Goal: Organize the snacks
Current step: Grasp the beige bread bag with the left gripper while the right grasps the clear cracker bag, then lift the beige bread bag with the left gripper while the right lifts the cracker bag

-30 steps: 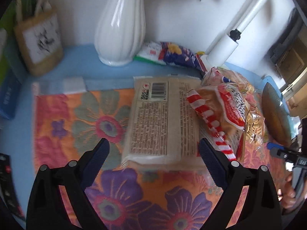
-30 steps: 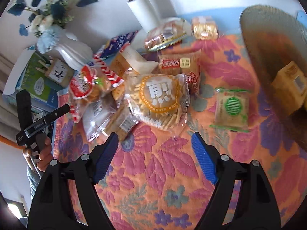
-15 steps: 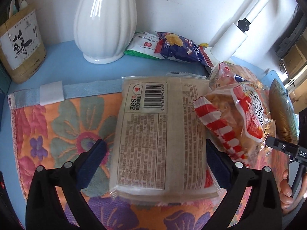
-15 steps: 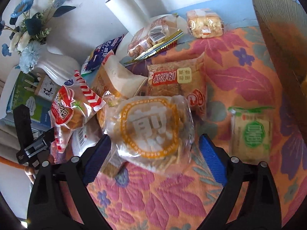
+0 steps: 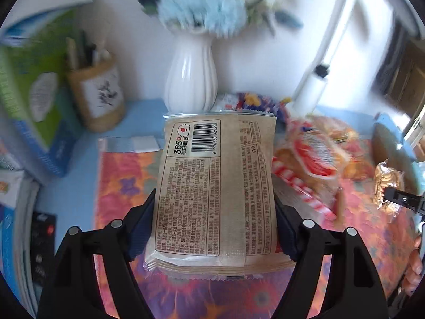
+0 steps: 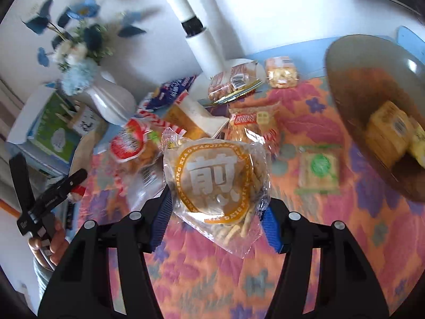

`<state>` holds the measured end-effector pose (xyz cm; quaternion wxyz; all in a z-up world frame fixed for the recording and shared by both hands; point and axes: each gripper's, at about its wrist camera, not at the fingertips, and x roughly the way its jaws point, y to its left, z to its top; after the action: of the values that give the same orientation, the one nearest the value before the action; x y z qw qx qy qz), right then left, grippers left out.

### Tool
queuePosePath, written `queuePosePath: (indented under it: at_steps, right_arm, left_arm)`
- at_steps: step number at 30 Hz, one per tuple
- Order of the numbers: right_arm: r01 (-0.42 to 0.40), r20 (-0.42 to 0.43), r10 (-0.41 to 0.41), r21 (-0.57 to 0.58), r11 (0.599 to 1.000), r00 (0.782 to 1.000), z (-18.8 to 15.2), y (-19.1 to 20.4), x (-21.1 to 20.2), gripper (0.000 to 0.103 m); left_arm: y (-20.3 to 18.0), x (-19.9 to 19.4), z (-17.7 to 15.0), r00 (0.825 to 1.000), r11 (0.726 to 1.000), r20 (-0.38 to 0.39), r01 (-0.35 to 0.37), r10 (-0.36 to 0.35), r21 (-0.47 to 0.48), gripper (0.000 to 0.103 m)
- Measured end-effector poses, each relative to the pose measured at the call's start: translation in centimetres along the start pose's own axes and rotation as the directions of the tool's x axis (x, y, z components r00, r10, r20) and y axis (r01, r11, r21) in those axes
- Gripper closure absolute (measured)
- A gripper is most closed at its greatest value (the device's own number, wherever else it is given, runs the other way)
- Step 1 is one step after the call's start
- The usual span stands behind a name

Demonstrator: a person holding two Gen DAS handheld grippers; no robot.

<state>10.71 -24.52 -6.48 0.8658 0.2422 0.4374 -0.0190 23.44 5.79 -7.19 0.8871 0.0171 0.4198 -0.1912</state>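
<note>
bowl [image 6: 372, 85] only in r view

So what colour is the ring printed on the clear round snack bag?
Orange-gold ring, clearest in the right wrist view.

blurred flowers [image 5: 202, 8], bowl [image 6: 353, 85] cut by frame edge

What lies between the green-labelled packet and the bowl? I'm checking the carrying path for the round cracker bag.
Only bare floral cloth shows between the green-labelled packet and the bowl, in the right wrist view.
</note>
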Motion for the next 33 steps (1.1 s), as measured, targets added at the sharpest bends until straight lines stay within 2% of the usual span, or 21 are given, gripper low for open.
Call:
queuePosePath:
  at_steps: [4,8,9,11,13,15,17,19,20,22,23,25,26,29,30,33]
  right_arm:
    - [0.018,-0.032,-0.013,0.142,0.990,0.999,-2.8,-2.2,-1.9,0.042]
    - [0.033,-0.077,-0.010,0.301,0.953,0.997,-5.6,-5.3,-1.7,0.039]
    - [0.025,-0.089,0.005,0.339,0.940,0.996,-6.1,-6.0,-1.5,0.039]
    - [-0.023,-0.128,0.086,0.432,0.902,0.988,-7.6,-7.5,-0.7,0.036]
    - [-0.065,-0.153,0.148,0.445,0.893,0.977,-8.6,-7.6,-0.7,0.036]
    - [-0.096,-0.172,0.181,0.411,0.906,0.968,-9.4,-7.2,-1.6,0.029]
    - [-0.135,-0.214,0.208,0.312,0.940,0.954,-10.4,-6.0,-2.8,0.023]
    - [-0.106,-0.225,0.149,0.192,0.976,0.963,-10.9,-5.0,-4.1,0.023]
    - [-0.061,-0.213,0.087,0.125,0.990,0.973,-11.0,-4.6,-4.8,0.023]
    - [0.034,-0.144,-0.033,0.002,0.999,0.989,-10.9,-4.0,-6.2,0.018]
    - [0.084,-0.105,-0.089,-0.051,0.995,0.990,-10.6,-3.6,-6.6,0.012]
    - [0.192,-0.027,-0.198,-0.159,0.969,0.980,-10.0,-2.9,-6.7,0.007]
    - [0.212,-0.016,-0.219,-0.195,0.958,0.976,-9.7,-2.5,-6.2,0.008]
    - [0.188,-0.044,-0.207,-0.264,0.946,0.977,-9.2,-1.9,-4.0,0.008]
    - [0.185,-0.055,-0.207,-0.275,0.944,0.977,-9.0,-1.9,-3.3,0.008]
    - [0.245,-0.048,-0.274,-0.319,0.916,0.961,-8.5,-2.1,-1.0,0.008]
  left_arm:
    - [-2.1,-4.4,-3.0,0.998,0.999,0.045,0.044,-0.045,0.023,0.027]
    - [-6.1,-4.9,-6.5,0.993,0.992,0.022,0.112,-0.114,0.057,0.027]
    - [-6.8,-4.8,-7.1,0.993,0.991,0.019,0.113,-0.115,0.066,0.027]
    - [-8.7,-3.5,-8.6,0.995,0.990,0.004,0.097,-0.098,0.104,0.027]
    - [-9.2,-2.6,-9.6,0.995,0.989,-0.022,0.096,-0.094,0.112,0.027]
    - [-9.2,-1.4,-10.0,0.994,0.989,-0.048,0.105,-0.100,0.107,0.027]
    - [-8.7,-0.6,-10.4,0.992,0.989,-0.068,0.114,-0.108,0.090,0.027]
    - [-8.4,-0.1,-10.6,0.991,0.990,-0.072,0.117,-0.111,0.077,0.027]
    - [-8.4,-0.1,-10.7,0.991,0.990,-0.071,0.116,-0.110,0.076,0.027]
    - [-8.4,-0.2,-10.8,0.991,0.990,-0.065,0.118,-0.114,0.078,0.027]
    - [-8.4,-0.2,-10.9,0.991,0.989,-0.064,0.122,-0.117,0.079,0.027]
    - [-8.5,0.0,-11.0,0.991,0.989,-0.071,0.122,-0.116,0.082,0.027]
    - [-8.6,0.0,-11.0,0.991,0.989,-0.072,0.118,-0.112,0.085,0.027]
    - [-8.6,0.2,-11.1,0.991,0.990,-0.087,0.109,-0.101,0.090,0.026]
    - [-8.8,0.4,-11.1,0.991,0.990,-0.097,0.103,-0.094,0.093,0.022]
    - [-9.1,0.8,-11.1,0.988,0.987,-0.118,0.116,-0.103,0.107,0.013]
